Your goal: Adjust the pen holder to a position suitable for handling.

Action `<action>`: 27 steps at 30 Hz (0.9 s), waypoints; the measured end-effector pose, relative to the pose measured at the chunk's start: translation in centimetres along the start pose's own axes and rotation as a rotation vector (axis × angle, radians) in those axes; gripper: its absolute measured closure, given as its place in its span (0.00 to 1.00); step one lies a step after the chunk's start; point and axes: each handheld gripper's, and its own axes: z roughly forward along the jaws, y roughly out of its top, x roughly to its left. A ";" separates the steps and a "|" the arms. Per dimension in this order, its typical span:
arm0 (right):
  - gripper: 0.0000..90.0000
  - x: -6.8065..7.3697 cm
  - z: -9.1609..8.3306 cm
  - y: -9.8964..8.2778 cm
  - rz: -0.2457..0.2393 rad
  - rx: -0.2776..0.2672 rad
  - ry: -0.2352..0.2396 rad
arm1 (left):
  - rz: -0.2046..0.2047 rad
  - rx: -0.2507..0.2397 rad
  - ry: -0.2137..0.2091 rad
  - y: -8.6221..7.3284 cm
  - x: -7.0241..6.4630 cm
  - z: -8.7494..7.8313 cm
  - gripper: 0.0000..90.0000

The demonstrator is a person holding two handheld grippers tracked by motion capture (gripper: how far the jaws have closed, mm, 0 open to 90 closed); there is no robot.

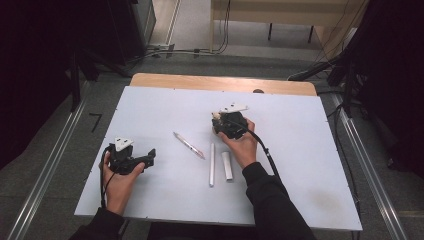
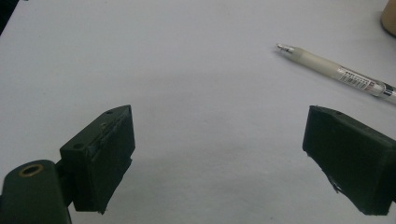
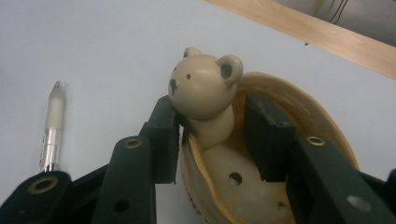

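Your left gripper [image 1: 150, 156] sits low at the near left of the white worktop [image 1: 300, 165], its fingers [image 2: 105, 156] spread wide apart with nothing between them but bare surface; a clear pen [image 2: 341, 73] lies just ahead and to one side, untouched. In the high view, that pen [image 1: 189, 145] lies slanted near the middle of the worktop, and just to its right a slim white stick [image 1: 212, 165] and a short white tube [image 1: 227, 165] lie side by side, close to your right wrist. Farther back, your right gripper [image 1: 216, 120] is at the bear holder [image 3: 261, 154], a cream-coloured bowl-like stand with a small bear head [image 3: 203, 86] rising from its rim and holes in its pale floor. Its fingers [image 3: 163, 137] stand partly apart and straddle the rim beside the bear: one finger is outside the wall, touching the bear's cheek, and the other is inside the bowl. You cannot tell whether the pads are pressing on the wall. The holder stands on the worktop toward the far middle, short of the bare wooden strip [image 1: 220, 81] at the back edge.
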 end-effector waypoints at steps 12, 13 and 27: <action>0.44 -0.3 -2.3 -0.3 0.033 -0.057 0.036 | 0.003 0.003 0.002 0.0 0.0 0.1 0.10; 0.42 -0.4 -2.6 -0.3 0.032 -0.062 0.039 | 0.006 0.005 0.003 0.0 0.0 0.1 0.10; 0.29 -0.8 -6.2 -2.9 0.057 -0.097 0.036 | 0.001 0.008 0.004 0.0 -0.2 0.2 0.10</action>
